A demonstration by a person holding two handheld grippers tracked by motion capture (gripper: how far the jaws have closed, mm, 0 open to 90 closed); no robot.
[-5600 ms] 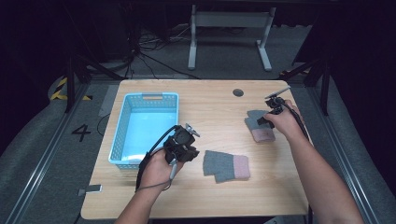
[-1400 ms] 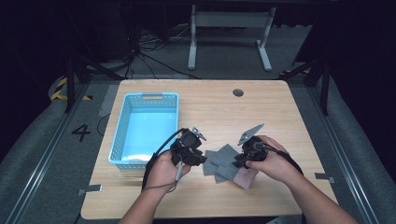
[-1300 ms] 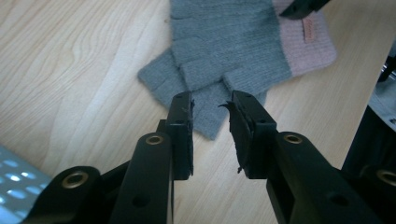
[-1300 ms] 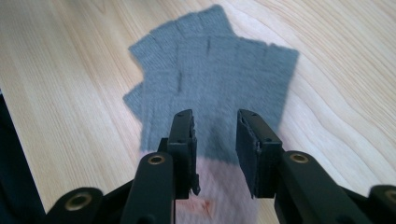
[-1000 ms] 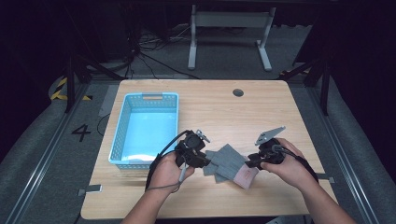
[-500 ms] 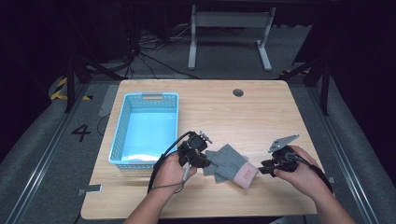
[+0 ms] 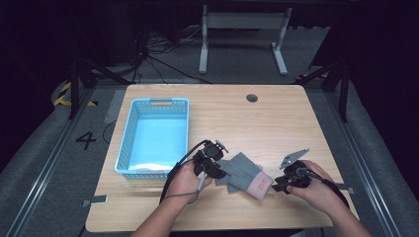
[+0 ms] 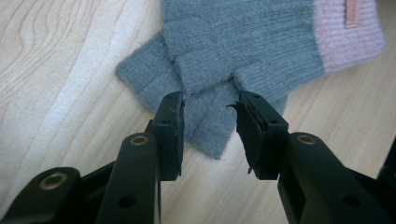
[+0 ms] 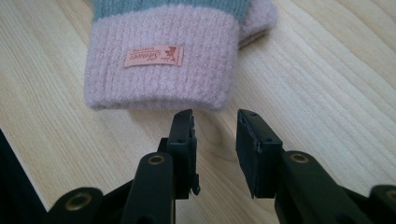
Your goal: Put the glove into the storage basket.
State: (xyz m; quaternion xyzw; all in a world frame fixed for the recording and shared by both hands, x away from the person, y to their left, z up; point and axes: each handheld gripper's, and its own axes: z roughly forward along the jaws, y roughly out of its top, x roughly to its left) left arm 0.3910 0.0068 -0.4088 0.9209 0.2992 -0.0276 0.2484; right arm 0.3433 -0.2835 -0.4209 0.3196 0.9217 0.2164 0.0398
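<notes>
Two grey gloves (image 7: 242,173) with pink cuffs (one stacked on the other) were laid near the table's (image 7: 296,118) near edge, right of the blue basket (image 7: 155,136). The left gripper (image 8: 208,123) was held parted over the grey finger end, grasping nothing. The right gripper (image 9: 215,140) was held parted and empty just short of the pink cuff (image 9: 161,65).

Second glove (image 7: 245,173): no longer at the table's (image 7: 296,118) far right; now stacked on the first glove (image 8: 205,116) near the basket (image 7: 154,136). Right gripper (image 7: 278,185): now withdrawn from the pink cuff (image 9: 159,65), jaws apart. Left gripper (image 7: 221,172): shifted onto the gloves' grey end.
</notes>
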